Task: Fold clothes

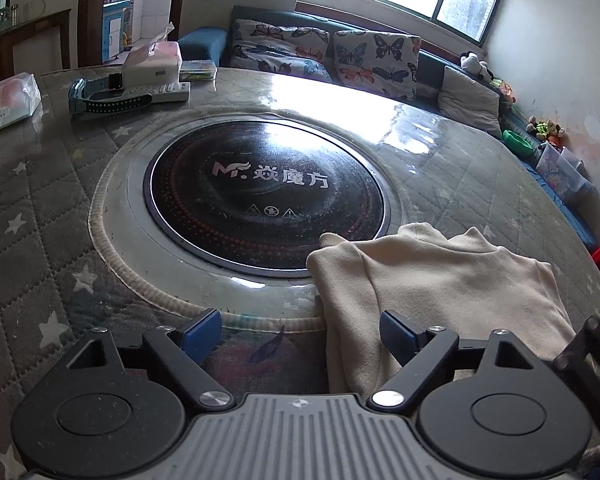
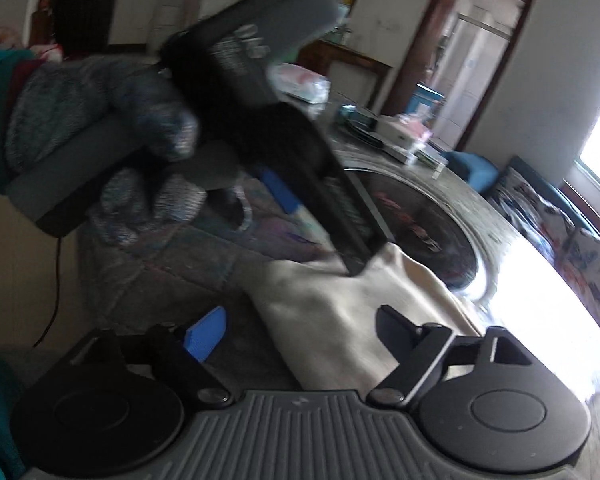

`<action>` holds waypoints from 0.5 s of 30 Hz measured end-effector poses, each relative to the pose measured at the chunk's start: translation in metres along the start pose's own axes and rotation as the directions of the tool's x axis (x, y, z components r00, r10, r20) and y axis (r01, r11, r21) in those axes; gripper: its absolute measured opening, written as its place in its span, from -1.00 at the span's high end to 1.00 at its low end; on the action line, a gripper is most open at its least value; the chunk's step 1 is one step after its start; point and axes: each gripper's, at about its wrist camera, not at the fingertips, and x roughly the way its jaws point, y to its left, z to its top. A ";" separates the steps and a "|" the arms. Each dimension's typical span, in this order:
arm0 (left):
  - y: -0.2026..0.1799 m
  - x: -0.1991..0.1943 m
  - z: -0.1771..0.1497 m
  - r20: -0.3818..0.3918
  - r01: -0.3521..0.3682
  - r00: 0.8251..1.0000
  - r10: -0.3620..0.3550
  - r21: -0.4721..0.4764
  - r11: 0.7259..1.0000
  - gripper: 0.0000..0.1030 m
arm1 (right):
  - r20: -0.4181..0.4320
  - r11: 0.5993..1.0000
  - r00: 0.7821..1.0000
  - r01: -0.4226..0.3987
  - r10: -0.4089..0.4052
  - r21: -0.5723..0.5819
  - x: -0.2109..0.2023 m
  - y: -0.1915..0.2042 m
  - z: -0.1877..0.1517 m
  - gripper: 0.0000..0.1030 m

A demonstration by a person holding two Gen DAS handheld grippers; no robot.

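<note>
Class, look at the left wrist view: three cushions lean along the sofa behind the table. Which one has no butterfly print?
The plain grey cushion, the one farthest right, beside the stuffed toys. The other two cushions are covered in butterflies.

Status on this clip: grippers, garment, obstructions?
Left gripper open, empty. Right gripper open, empty. Cream garment partly folded on the table, edge overlapping the black hotplate. Nothing blocking it.

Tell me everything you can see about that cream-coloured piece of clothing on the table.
The cream-coloured soft garment looks like fleece or brushed cotton, plain and unprinted. It lies partly folded and rumpled near the edge of the quilted grey star-patterned table cover, one corner overlapping the round black glass cooktop. Neither open gripper holds it; the left gripper hovers at its edge.
</note>
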 end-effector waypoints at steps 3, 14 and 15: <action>0.001 -0.001 0.000 0.000 0.010 1.000 -0.010 -0.002 1.000 -0.66 | -0.007 0.999 1.000 -0.005 0.005 -0.042 0.007 0.008 0.003 -0.35; 0.010 -0.005 0.004 -0.007 0.069 0.998 -0.070 -0.066 0.995 -0.60 | -0.035 0.997 0.999 -0.011 0.008 -0.078 0.025 0.020 0.012 0.25; 0.012 -0.006 0.004 -0.008 0.075 0.997 -0.076 -0.076 0.994 -0.60 | -0.039 0.997 0.999 -0.006 0.003 -0.071 0.027 0.020 0.013 0.36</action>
